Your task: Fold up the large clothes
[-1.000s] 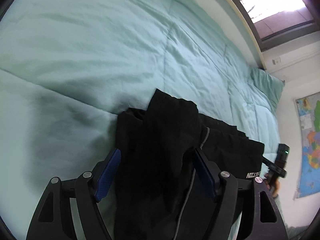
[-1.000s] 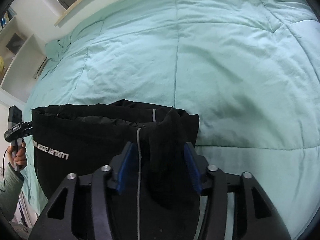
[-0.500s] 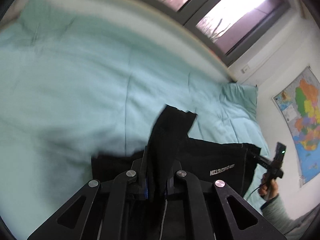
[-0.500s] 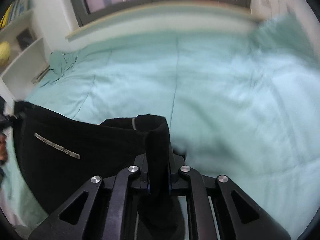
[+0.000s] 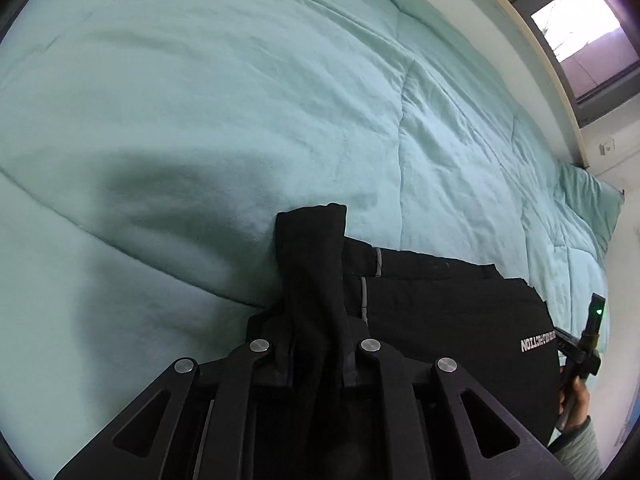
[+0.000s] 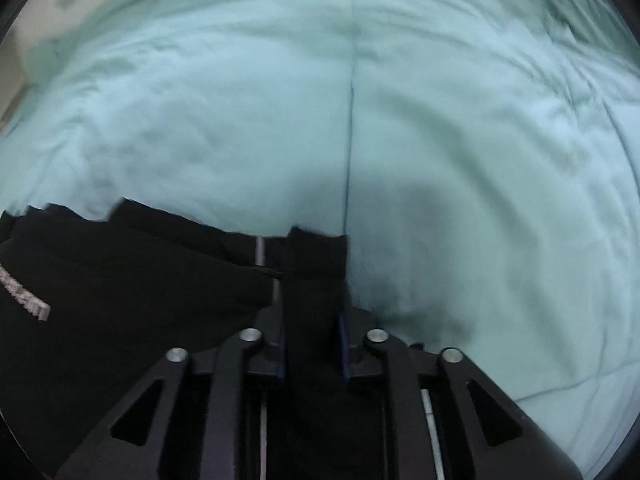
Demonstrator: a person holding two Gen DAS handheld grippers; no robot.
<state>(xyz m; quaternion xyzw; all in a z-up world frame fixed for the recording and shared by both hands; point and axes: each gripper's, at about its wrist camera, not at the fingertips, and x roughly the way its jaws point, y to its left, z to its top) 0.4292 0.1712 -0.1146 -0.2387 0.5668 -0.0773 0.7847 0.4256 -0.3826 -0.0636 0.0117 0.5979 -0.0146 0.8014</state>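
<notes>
Both of my grippers point steeply down at a bed covered by a pale green quilt (image 5: 248, 92), each clamped on a bunched fold of the same black garment (image 5: 440, 312). In the left wrist view, the left gripper (image 5: 316, 364) pinches a narrow upright tuck of black cloth between its fingers; its jaws have just eased open a little, yet the pads press the fabric. In the blurred right wrist view, the right gripper (image 6: 314, 340) grips a similar tuck of the garment (image 6: 132, 304), its blue pads squeezing the cloth from both sides after the same slight easing.

The garment hangs stretched between the two grippers, just above or resting on the near part of the quilt; I cannot tell which. A grey drawcord runs down it beside each pinched fold.

White block lettering on the black cloth reads mirrored from the left camera; only the ending "OTION" can be made out. From the right camera the print is too smeared to read.

At the left view's right edge, a hand (image 5: 576, 396) in a grey-green sleeve grips a dark handle with a green light.
</notes>
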